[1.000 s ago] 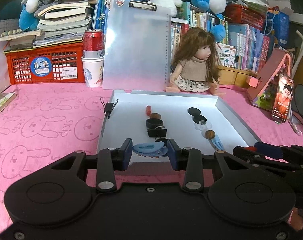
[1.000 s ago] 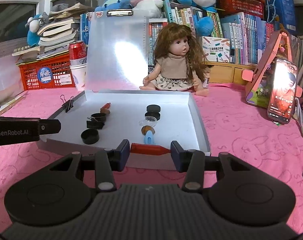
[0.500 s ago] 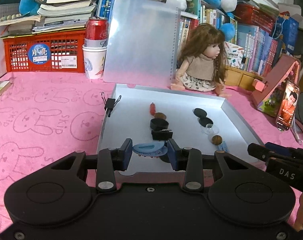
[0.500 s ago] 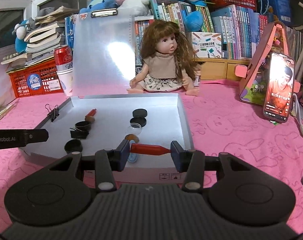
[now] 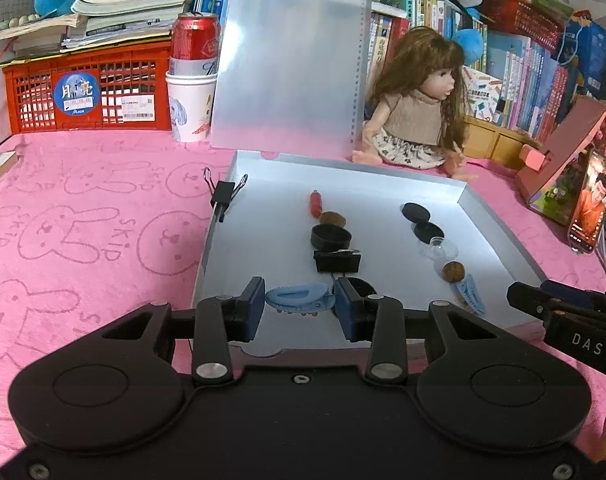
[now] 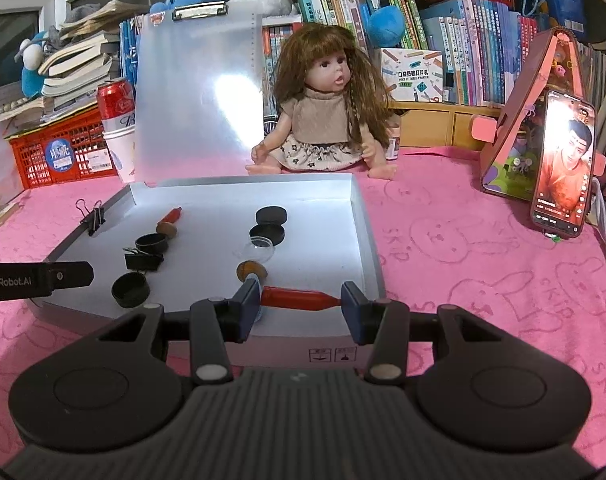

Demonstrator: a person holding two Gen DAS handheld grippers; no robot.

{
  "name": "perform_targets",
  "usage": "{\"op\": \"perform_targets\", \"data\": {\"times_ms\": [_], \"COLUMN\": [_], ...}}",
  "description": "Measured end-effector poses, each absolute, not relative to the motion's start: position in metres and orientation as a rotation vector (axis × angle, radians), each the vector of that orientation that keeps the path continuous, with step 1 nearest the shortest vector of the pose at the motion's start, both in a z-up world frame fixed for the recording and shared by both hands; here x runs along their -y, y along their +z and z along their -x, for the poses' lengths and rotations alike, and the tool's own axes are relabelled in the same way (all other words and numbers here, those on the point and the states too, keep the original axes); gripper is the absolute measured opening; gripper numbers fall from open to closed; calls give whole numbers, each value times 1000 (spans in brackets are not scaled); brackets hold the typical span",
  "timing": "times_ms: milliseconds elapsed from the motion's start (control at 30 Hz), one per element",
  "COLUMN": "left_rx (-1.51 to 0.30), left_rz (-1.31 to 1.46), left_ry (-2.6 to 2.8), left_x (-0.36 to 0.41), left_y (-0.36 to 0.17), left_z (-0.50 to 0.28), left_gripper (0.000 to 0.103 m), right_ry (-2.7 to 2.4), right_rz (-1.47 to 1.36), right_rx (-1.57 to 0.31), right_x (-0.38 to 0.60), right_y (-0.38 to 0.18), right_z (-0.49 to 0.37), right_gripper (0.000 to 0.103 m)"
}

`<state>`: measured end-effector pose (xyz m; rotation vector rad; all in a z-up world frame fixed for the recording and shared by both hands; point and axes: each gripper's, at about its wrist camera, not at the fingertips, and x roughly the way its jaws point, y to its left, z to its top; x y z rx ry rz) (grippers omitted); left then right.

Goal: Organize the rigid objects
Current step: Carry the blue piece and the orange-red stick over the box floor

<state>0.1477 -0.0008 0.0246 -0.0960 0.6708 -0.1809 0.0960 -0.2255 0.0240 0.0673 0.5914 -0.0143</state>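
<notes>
the left gripper (image 5: 299, 304) pinched a ridged, pale blue plastic hair clip (image 5: 299, 298) and the right gripper (image 6: 301, 307) pinched a smooth red tapered stick (image 6: 299, 298) end to end, both over the near edge of the shallow grey tray (image 6: 365, 216). each piece was best lowered level onto bare floor just ahead of its gripper, clear of the black caps (image 6: 269, 222) beyond, since the round stick could roll on that slick surface.
</notes>
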Motion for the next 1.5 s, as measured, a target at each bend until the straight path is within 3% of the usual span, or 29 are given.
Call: {"op": "perform_targets", "data": {"times_ms": [1500], "left_rx": [-698], "left_rz": [31], "left_ry": [-122], "left_x": [18], "left_y": [4], "left_z": [-206], "left_gripper": [36], "right_ry": [4], "right_rz": [-36], "right_rx": [-660], "right_x": [225], "right_y": [3], "right_z": [-160], "right_gripper": [52]}}
